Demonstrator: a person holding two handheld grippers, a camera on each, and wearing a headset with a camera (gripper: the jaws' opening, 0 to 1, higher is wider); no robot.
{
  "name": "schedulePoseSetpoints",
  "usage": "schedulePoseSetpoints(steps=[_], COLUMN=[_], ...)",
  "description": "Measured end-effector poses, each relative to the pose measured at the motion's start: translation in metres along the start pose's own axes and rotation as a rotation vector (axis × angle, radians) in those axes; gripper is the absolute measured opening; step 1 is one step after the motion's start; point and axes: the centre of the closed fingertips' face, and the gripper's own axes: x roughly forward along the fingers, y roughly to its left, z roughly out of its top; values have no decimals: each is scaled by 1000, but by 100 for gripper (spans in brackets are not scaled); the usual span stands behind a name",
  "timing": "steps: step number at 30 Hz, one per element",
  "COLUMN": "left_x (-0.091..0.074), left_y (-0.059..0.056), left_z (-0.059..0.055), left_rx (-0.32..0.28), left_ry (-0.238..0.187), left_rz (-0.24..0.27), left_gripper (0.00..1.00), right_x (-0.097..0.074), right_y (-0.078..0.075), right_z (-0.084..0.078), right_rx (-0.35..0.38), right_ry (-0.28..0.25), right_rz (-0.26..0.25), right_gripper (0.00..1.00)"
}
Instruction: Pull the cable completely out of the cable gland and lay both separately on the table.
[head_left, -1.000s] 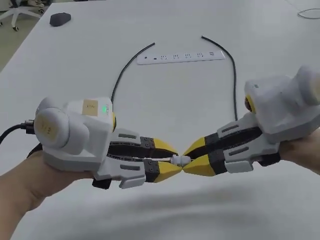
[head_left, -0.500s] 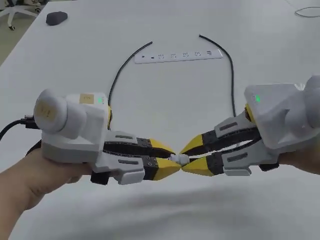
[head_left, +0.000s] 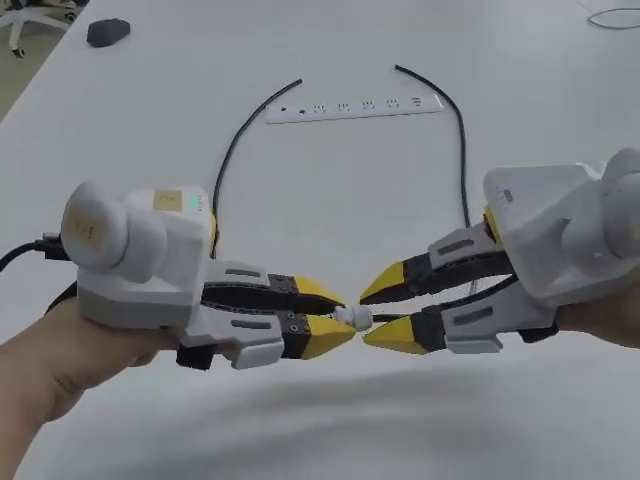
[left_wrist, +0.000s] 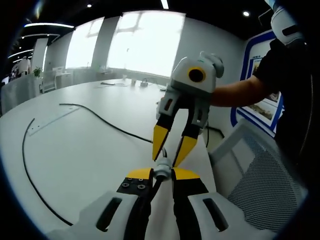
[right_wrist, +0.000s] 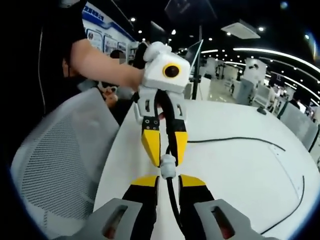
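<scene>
Both grippers are held level in the lower half of the head view, tips set nose to nose, each grasped by a hand at a side edge of the frame. The left gripper (head_left: 345, 318) is clamped on the cable gland (head_left: 354, 318), a small white plastic piece with a rounded end. It sits at lower centre with its long axis left to right. The right gripper (head_left: 365, 319) is held narrowly apart, and the thin black cable (right_wrist: 172, 200) is seen running from the gland between its yellow pads. A white power strip (head_left: 352, 106) lies on the smooth white table (head_left: 320, 190).
</scene>
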Motion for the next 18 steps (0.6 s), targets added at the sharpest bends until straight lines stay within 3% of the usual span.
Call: schedulePoseSetpoints(steps=[8, 13, 18], left_x=[0, -2, -6], left_y=[-2, -4, -7], left_z=[3, 1, 2], left_rx=[25, 50, 68], left_ry=[-9, 10, 11], left_rz=[-2, 9, 14], left_gripper=[15, 15, 15], right_x=[-3, -3, -14], right_y=[0, 2, 4], right_z=[-5, -10, -20], right_rx=[-20, 37, 74], right_ry=[19, 40, 66], right_rz=[-4, -18, -77], right_gripper=[0, 0, 0])
